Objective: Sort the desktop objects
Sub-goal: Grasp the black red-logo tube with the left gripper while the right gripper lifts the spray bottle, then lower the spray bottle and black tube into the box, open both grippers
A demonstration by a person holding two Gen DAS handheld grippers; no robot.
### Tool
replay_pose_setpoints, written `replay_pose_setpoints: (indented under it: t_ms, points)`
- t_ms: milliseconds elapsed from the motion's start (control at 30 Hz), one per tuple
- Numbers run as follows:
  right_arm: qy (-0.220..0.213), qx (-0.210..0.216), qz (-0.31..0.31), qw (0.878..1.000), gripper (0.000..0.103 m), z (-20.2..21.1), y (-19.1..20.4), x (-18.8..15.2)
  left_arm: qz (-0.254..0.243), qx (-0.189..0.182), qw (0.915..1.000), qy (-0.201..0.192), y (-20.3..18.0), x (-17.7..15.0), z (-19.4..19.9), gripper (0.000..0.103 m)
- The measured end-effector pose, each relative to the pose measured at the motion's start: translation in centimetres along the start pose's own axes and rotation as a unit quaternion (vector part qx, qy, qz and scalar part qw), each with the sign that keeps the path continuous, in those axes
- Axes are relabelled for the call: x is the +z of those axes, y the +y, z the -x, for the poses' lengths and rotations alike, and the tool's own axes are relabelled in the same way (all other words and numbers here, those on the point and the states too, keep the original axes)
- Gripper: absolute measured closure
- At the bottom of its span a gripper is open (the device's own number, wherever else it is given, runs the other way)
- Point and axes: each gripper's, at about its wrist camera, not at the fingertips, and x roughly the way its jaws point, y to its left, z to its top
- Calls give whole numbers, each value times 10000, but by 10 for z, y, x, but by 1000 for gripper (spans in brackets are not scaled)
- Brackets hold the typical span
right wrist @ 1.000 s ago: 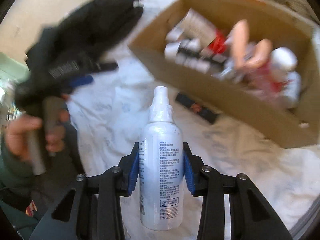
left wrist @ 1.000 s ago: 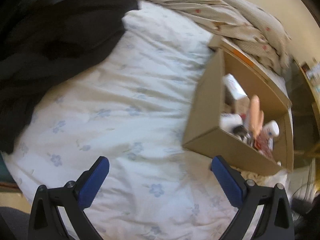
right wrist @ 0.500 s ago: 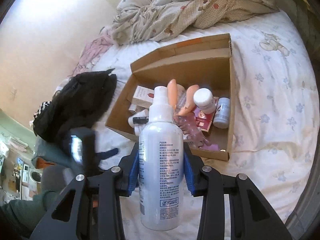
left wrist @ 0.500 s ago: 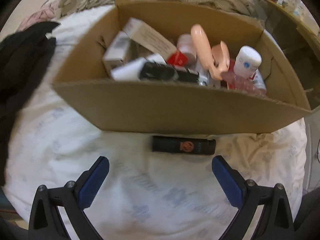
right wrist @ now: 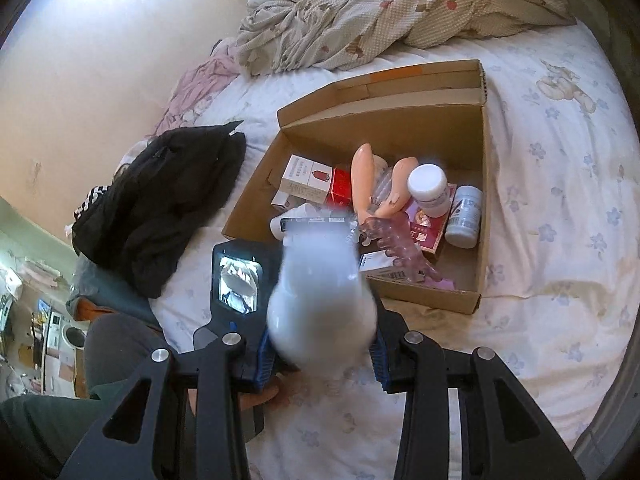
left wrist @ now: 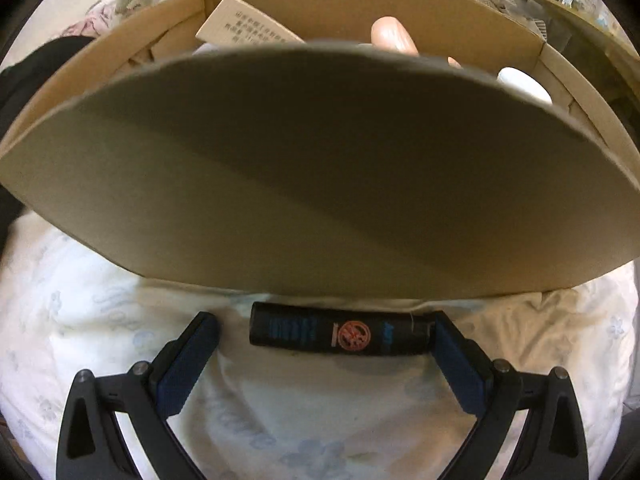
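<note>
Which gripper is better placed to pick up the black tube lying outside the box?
Left. The left gripper is open and already straddles the black tube on the bedsheet, beside the cardboard box. The right gripper is occupied by the white spray bottle.

Daylight is washing out the wall (right wrist: 100,40) at far left. The white spray bottle (right wrist: 320,300) is smearing with blur. A diagonal shadow is crossing the cardboard box (left wrist: 320,180). Fisheye edges are bending.

Domestic bedroom: floral bedsheet (right wrist: 560,160), crumpled duvet (right wrist: 400,12), black garment (right wrist: 160,208) (cluttered shelving at left edge).
</note>
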Motion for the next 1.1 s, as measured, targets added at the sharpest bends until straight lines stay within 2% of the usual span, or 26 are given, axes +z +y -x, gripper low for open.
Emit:
replay_pose_setpoints:
  t_ms: [67, 133, 167, 400, 533, 700, 767, 800, 867, 933, 1033, 1100]
  points:
    - [28, -22, 24, 10000, 60, -2, 1, 0, -145, -23, 9999, 59, -1, 1, 1, 1]
    - [64, -45, 22, 10000, 60, -5, 1, -1, -253, -62, 9997, 12, 1, 0, 4, 12]
    - [77, -59, 26, 9999, 60, -6, 1, -1, -300, -35, 9995, -79, 2, -1, 9, 24]
    - [67, -59, 199, 9998, 60, -8, 8, -3, -142, -373, 9992, 1, 18, -7, 32, 24]
    - [-5, -80, 178, 9998, 60, -3, 7, -3, -268, -507, 9981, -210, 20, -7, 66, 24]
    - [-389, -172, -110, 9990, 60, 15, -7, 10, -676, -691, 9918, -840, 14, -5, 125, 24]
    - [-607, -344, -90, 9975, 60, 25, -9, 19, -725, -696, 9888, -1107, 11, -3, 144, 24]
    - [-762, -522, -13, 9957, 60, 30, -8, 26, -734, -667, 9875, -1223, 20, -3, 153, 24]
    - [-871, -590, -8, 9945, 60, 32, -9, 39, -726, -584, 9860, -1381, 10, 26, 154, 24]
    - [-794, -685, 32, 9945, 60, 24, -11, 53, -693, -472, 9858, -1454, 14, 45, 145, 24]
    - [-399, -940, 169, 9946, 60, -3, -19, 71, -615, -302, 9864, -1496, 10, 70, 133, 24]
    - [-122, -779, 58, 9969, 60, -21, -28, 75, -577, -213, 9882, -1404, 16, 79, 129, 24]
